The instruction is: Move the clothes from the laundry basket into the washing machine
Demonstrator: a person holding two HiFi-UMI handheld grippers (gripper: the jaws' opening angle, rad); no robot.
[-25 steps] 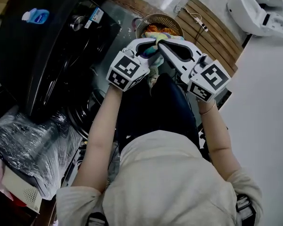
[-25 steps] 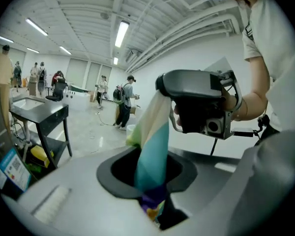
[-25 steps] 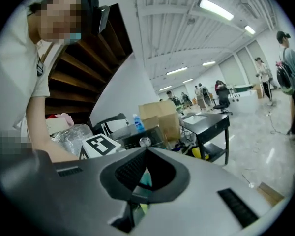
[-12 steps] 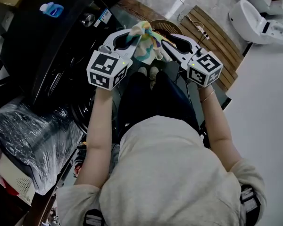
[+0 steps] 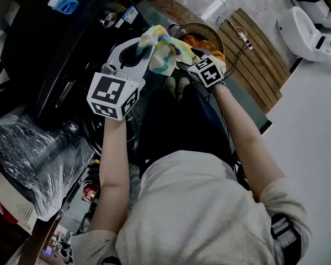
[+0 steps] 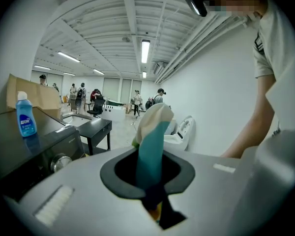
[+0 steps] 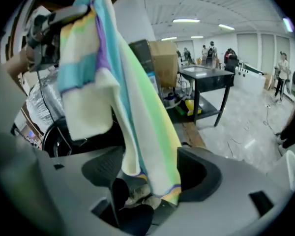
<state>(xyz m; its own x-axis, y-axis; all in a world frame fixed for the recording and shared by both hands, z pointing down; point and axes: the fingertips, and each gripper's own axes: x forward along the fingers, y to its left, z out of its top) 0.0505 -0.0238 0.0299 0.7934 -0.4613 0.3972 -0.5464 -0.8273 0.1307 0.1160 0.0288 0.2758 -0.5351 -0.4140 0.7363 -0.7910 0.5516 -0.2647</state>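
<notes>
My left gripper is shut on a pastel striped cloth and holds it up in front of the black washing machine. In the left gripper view the cloth rises out from between the shut jaws. My right gripper sits lower, just over the round laundry basket, which holds orange and colourful clothes. Its jaws are opening. The cloth's tail hangs between them and neither pad presses on it.
A blue detergent bottle lies on the machine's top. A plastic-wrapped bundle sits at lower left. A wooden slatted board with a cable lies right of the basket. A white fixture stands beyond it.
The left gripper has lifted the cloth up and to the left. The right gripper let go of the cloth, opened wide and dropped toward the basket.
</notes>
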